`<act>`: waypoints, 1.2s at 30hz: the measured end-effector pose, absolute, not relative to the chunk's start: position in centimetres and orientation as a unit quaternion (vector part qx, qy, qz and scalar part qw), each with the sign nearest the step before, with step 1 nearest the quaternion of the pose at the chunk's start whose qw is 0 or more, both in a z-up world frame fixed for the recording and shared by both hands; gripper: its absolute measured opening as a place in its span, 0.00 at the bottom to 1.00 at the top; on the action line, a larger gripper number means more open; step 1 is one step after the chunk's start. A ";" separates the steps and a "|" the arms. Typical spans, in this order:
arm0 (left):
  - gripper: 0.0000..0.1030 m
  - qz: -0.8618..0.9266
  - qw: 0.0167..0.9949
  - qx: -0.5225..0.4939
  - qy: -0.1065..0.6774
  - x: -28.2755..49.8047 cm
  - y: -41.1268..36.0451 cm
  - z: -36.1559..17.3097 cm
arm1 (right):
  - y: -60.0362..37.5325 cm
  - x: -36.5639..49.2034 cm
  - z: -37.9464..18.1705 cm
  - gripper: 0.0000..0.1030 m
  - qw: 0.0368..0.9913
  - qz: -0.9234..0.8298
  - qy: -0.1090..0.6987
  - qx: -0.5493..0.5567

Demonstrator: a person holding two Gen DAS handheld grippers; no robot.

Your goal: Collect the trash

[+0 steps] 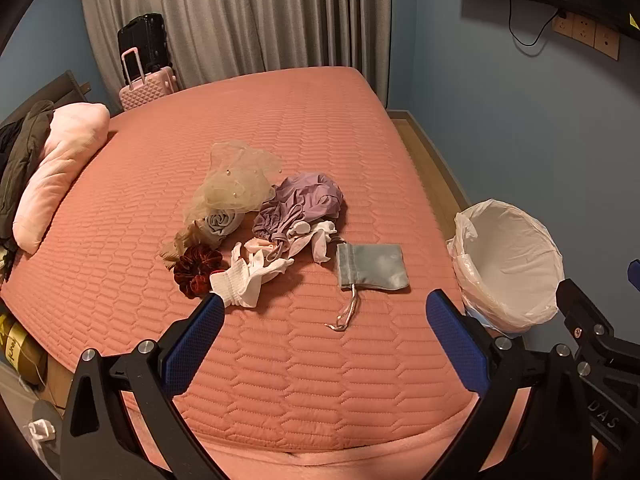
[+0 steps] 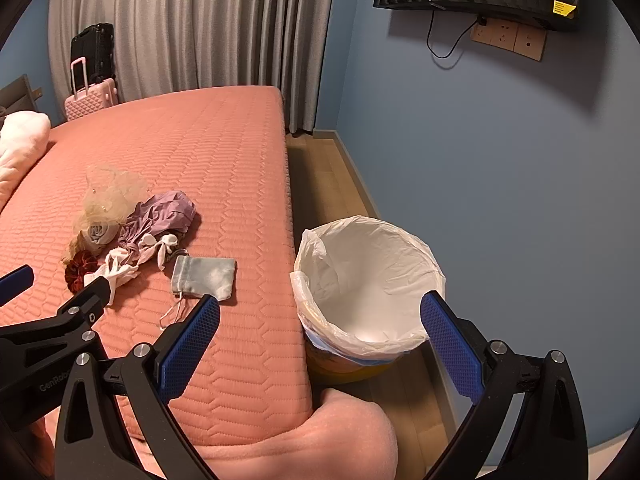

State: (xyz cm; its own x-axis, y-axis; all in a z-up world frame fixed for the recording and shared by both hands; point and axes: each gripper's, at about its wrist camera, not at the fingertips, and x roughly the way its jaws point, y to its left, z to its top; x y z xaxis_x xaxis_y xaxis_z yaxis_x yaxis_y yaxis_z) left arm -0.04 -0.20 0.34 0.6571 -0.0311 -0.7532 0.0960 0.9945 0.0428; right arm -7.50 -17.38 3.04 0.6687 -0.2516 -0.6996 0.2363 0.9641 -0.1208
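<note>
Trash lies heaped on the bed (image 1: 320,128): a grey pouch (image 1: 372,266) sits nearest, ahead of the left gripper (image 1: 326,322), whose fingers are spread and empty. The right gripper (image 2: 320,320), also released, frames the lined bin (image 2: 370,276). Best pinch the pouch's body, not its cord.

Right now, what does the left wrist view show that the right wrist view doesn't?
Only the left wrist view shows the dark clothing beside the pink pillow and the gold item below the bed. Only the right wrist view shows the bin's yellow base and the floor beside it. Both show the grey pouch, the fabric pile and the lined bin.
</note>
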 end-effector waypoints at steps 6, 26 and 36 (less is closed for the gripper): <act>0.94 -0.040 0.912 0.029 0.408 0.2 0.8 0.7 | -16.8 -7.4 3.9 0.94 0.916 -0.135 0.379 -0.007; 0.94 0.002 0.911 0.006 0.412 5.4 13.0 -3.3 | -9.3 -2.5 1.4 0.94 0.922 -0.102 0.373 0.014; 0.93 0.024 0.895 -0.028 0.445 9.3 20.3 -8.3 | -1.6 3.0 -3.6 0.94 0.910 -0.026 0.415 0.010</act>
